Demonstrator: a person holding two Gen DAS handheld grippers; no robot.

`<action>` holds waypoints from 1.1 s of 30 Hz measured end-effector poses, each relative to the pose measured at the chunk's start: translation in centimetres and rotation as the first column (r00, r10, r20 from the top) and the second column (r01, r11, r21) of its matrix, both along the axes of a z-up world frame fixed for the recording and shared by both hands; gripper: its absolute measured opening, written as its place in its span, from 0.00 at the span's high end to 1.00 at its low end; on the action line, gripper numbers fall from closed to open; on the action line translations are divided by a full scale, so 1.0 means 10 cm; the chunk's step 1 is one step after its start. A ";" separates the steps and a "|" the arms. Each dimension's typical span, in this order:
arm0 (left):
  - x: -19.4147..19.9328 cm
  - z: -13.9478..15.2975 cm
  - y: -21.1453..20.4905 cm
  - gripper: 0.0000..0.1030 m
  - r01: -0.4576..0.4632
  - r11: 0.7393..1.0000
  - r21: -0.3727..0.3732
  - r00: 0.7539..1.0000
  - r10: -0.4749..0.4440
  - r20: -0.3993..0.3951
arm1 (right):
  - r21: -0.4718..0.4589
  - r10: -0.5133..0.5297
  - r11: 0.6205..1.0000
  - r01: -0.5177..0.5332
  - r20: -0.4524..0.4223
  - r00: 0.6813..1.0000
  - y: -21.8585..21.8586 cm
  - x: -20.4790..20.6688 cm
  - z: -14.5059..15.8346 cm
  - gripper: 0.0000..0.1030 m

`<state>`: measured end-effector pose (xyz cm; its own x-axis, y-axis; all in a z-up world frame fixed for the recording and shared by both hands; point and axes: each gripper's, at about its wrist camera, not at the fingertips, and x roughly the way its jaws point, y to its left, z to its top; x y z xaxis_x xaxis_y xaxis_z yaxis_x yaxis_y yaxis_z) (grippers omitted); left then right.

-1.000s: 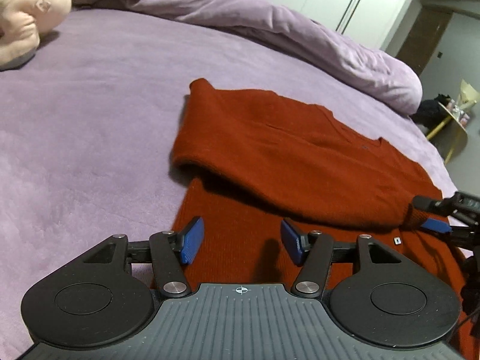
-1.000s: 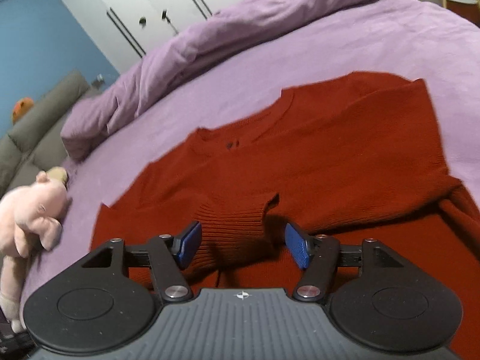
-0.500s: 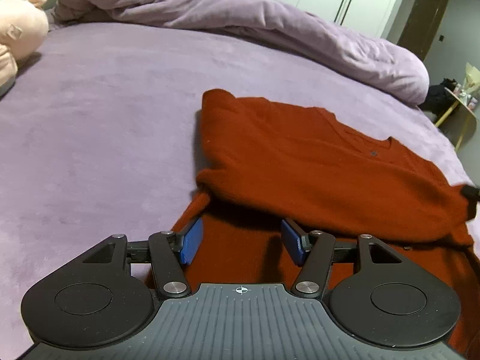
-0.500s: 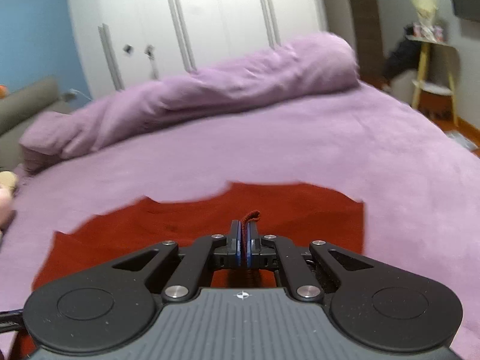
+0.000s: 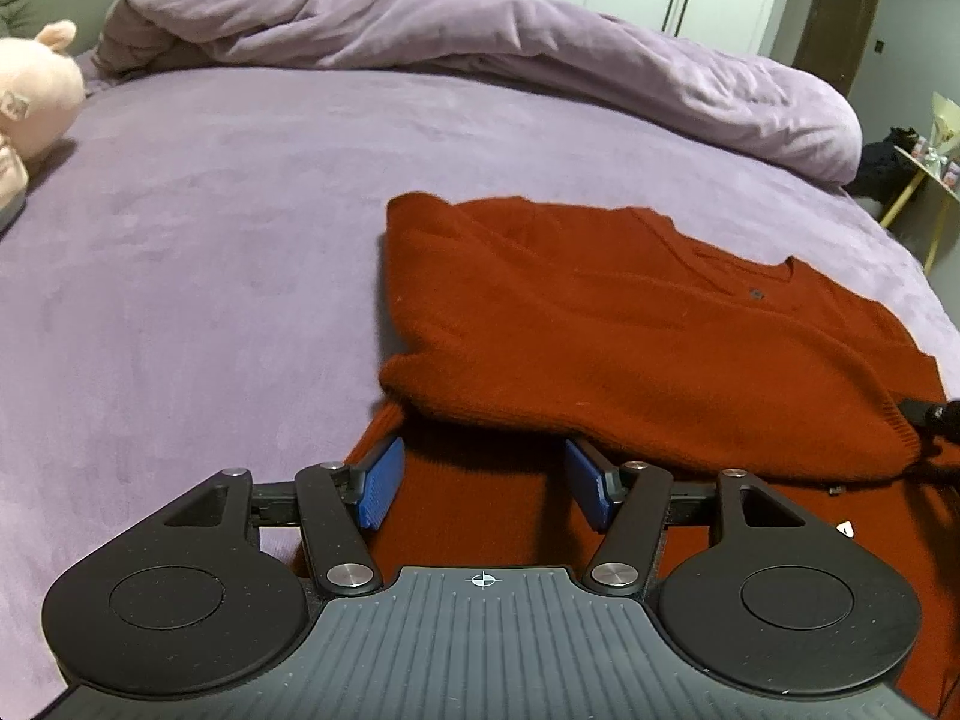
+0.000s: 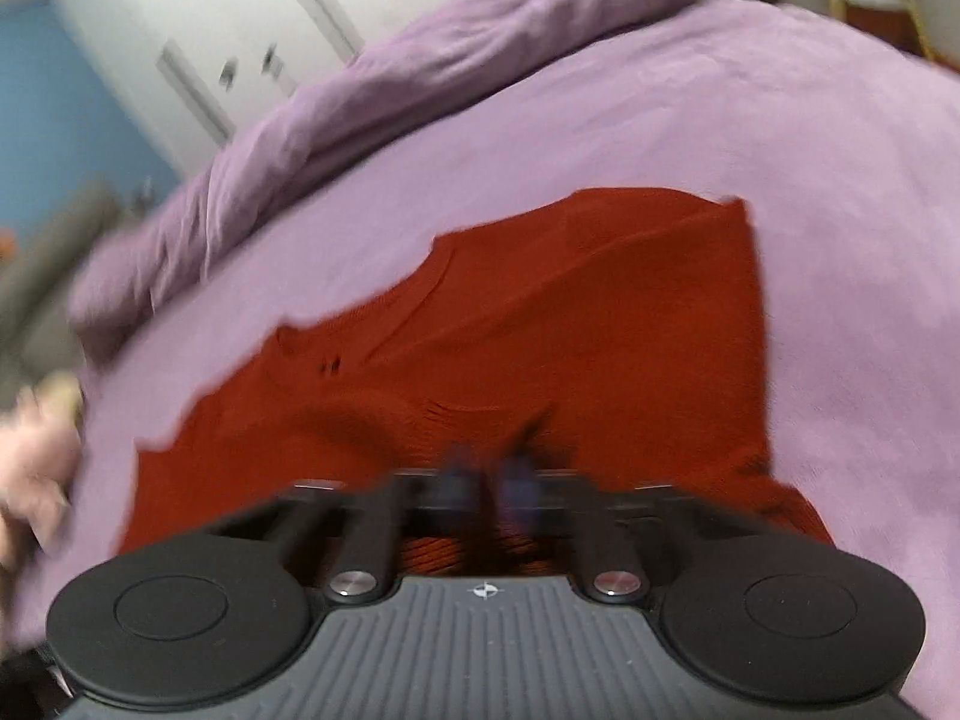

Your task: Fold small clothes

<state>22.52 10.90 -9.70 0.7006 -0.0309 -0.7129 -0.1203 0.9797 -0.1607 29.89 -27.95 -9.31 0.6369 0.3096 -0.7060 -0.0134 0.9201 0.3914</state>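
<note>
Sweater lay on the bed; left gripper gaped empty over it, right gripper too blurred to tell.

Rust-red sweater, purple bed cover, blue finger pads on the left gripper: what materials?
Rust-red sweater: knit, probably wool or acrylic; matte, fuzzy nap, ribbed cuff.
Purple bed cover: plush fleece or velour, likely synthetic; soft sheen, brushed mottling.
Blue finger pads on the left gripper: look like rubber or soft plastic; fine ridges, matte. Exact material unclear.

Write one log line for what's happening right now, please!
step: folding sweater | left gripper: open, over hem | right gripper: blurred | bed
</note>
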 end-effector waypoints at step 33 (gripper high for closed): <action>0.79 -0.27 -0.35 0.13 -0.005 0.994 0.106 0.996 -0.005 0.090 | -0.388 0.194 0.916 -0.106 0.195 0.961 0.74 0.25 -0.13 0.90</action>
